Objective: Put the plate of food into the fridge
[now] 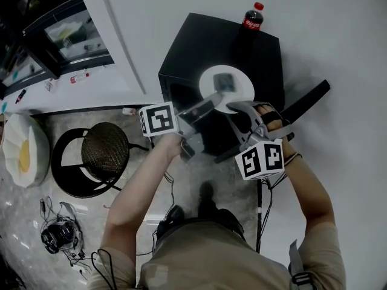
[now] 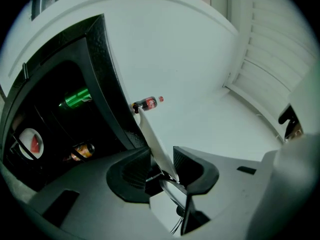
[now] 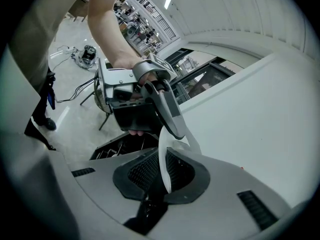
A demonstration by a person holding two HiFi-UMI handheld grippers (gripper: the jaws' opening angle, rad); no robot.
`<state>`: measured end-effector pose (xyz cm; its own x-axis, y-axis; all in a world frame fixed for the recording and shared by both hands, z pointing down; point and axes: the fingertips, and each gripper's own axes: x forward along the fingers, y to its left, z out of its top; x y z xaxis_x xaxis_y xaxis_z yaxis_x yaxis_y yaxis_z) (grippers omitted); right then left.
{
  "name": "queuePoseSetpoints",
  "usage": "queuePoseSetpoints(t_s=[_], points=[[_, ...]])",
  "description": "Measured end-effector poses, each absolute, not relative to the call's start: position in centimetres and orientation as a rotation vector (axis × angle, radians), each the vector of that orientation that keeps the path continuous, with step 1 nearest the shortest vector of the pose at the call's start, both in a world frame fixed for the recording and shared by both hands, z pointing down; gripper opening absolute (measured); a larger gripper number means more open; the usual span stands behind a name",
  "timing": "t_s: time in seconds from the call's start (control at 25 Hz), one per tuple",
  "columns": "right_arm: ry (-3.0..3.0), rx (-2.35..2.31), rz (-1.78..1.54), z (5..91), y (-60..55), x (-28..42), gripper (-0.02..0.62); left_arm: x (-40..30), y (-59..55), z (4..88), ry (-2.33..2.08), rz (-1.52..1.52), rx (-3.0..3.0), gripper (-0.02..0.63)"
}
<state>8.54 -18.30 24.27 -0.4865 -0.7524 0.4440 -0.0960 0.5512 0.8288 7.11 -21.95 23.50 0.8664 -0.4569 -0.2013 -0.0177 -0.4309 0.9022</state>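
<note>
The white plate (image 1: pixel 233 95) with a grey piece of food (image 1: pixel 225 81) hangs above the open black fridge (image 1: pixel 199 47), level with its top. My left gripper (image 1: pixel 213 101) is shut on the plate's left rim and my right gripper (image 1: pixel 239 108) on its near right rim. The left gripper view has the plate (image 2: pixel 152 139) edge-on between the pads of that gripper (image 2: pixel 162 159). The right gripper view shows the rim (image 3: pixel 161 151) pinched in that gripper (image 3: pixel 165 173), with the left gripper (image 3: pixel 135 99) across from it.
A cola bottle (image 1: pixel 252 18) stands on the fridge top. The fridge door (image 1: pixel 305 103) swings open to the right. Inside are a green bottle (image 2: pixel 75 98) and a can (image 2: pixel 82 151). A black stool (image 1: pixel 100 156) and cables (image 1: pixel 60 234) lie on the floor at the left.
</note>
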Motion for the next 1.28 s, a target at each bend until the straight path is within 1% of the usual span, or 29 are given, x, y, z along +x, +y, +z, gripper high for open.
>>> queuePoseSetpoints(t_s=[0.24, 0.64, 1.28], points=[[-1.915, 0.669, -0.990, 24.6, -17.9, 7.7, 0.048, 6.3, -21.7, 23.7, -0.336, -0.542, 1.945, 0.129], [-1.945, 0.622, -1.028, 24.9, -16.1, 5.5, 0.049, 3.8, -19.9, 24.0, -0.358, -0.638, 1.849, 0.099], [-1.993, 0.532, -1.092, 25.9, -12.1, 2.0, 0.049, -0.1, -15.9, 24.9, -0.422, -0.763, 1.763, 0.086]])
